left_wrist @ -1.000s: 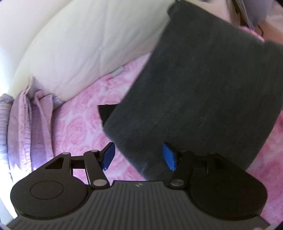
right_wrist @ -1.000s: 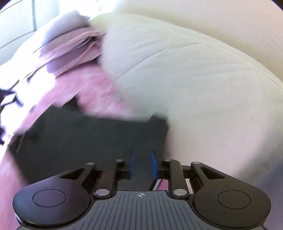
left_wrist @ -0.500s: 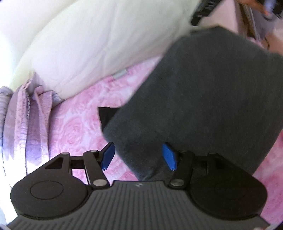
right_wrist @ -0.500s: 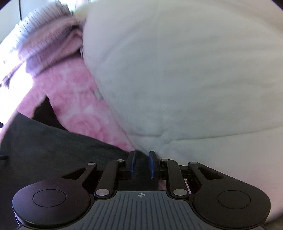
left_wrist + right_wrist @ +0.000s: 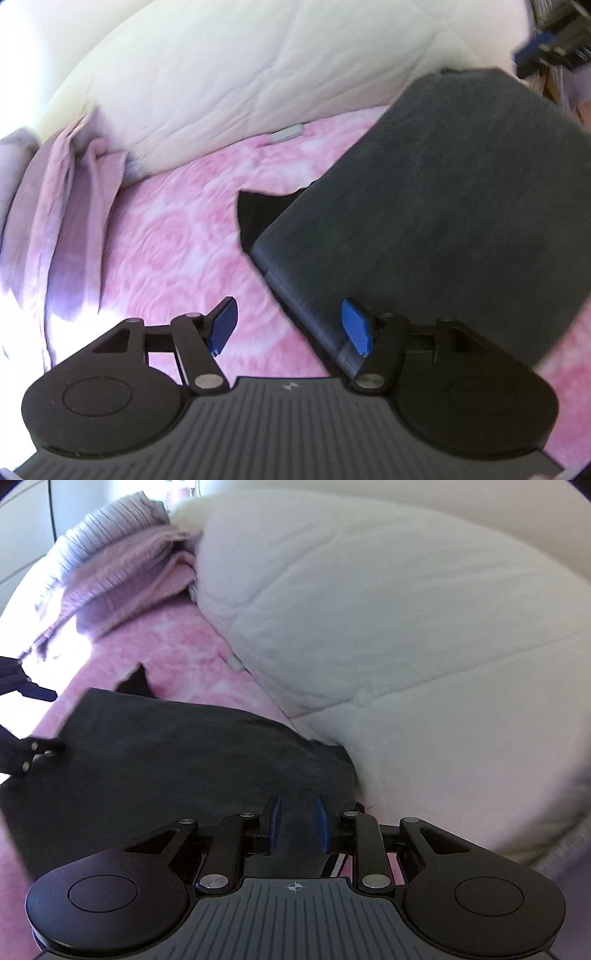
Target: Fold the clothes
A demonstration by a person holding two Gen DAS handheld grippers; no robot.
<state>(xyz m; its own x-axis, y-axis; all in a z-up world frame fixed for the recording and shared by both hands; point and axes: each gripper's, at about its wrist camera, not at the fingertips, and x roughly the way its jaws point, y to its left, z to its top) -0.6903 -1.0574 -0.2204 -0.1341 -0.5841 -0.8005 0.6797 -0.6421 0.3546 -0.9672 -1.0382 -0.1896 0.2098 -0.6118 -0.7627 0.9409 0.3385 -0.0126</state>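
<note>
My left gripper (image 5: 291, 326) gaping over the dark folded garment's (image 5: 443, 206) edge, my right gripper (image 5: 298, 825) easing apart with dark cloth between, garment on pink bedspread (image 5: 177, 236), white duvet (image 5: 388, 635) crowding right, mauve clothes pile (image 5: 122, 572) beyond.

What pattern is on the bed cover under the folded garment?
Pink rose print bed cover, white swirls, clearest in the left wrist view.

No readable text, label, brand or number anywhere.
</note>
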